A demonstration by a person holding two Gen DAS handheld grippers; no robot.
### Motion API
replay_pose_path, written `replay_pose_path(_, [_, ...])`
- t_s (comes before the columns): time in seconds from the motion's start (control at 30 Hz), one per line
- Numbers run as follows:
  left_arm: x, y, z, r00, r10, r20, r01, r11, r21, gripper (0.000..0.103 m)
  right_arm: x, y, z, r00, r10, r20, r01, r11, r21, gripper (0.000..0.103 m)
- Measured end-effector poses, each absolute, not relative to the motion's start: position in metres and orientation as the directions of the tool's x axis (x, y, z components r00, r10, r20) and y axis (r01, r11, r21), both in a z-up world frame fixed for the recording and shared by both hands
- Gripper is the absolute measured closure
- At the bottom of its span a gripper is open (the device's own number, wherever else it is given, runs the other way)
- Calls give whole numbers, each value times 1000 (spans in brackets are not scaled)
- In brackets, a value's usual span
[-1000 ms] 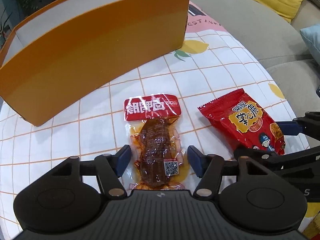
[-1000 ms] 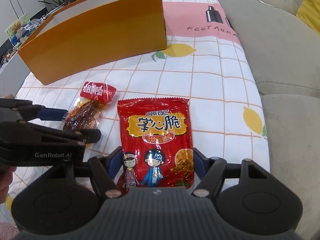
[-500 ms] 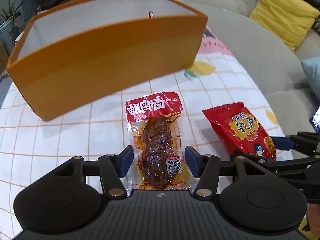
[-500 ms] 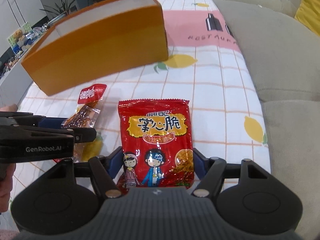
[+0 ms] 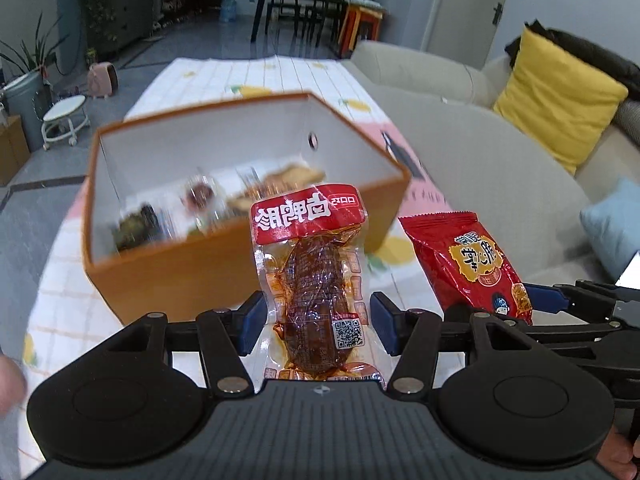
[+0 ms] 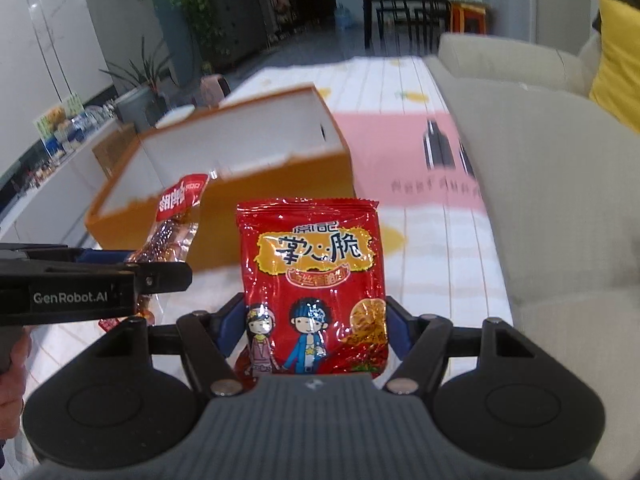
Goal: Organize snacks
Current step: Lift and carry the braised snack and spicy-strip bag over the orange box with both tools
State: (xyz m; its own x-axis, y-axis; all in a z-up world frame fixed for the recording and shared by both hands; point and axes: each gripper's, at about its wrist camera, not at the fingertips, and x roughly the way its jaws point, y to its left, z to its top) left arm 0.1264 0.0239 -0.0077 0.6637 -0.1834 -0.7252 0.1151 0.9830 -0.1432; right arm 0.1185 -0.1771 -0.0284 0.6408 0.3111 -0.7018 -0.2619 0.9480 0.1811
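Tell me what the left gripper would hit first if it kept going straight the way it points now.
Probably the orange box. The left gripper, shut on the duck snack pack, points at the box's near wall, and the pack's red top would likely touch first. Depth is unclear; it might clear the rim.

I lift both packs off the tablecloth (image 5: 60, 264): left gripper (image 5: 316, 318) raises the meat pack (image 5: 316, 280), right gripper (image 6: 316, 328) the red chip bag (image 6: 314, 280). Orange box (image 5: 168, 276) interior now visible, snacks inside.
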Motion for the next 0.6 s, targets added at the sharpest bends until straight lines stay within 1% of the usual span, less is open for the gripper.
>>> replay_pose_path(0.13, [142,32,12,695,-164,-700,112,986,-120,39,136,-165,-7,665,324,-673,-281,943,177,35])
replay_pose_path(0.3, [167,46,27,711,-140,-689,102,990,-96,39,163,-145,14,689,333,-644,-316,937,146,36])
replay_pose_path(0.5, [202,67,28,694,-99,-713,70,995,-70,39,204,-117,23,697,337,-633,-350,930,110,36])
replay_pose_path(0.6, [219,79,21,668,-100,-737,51,995,-88,39,225,-103,18,689,334,-644,-362,927,95,35])
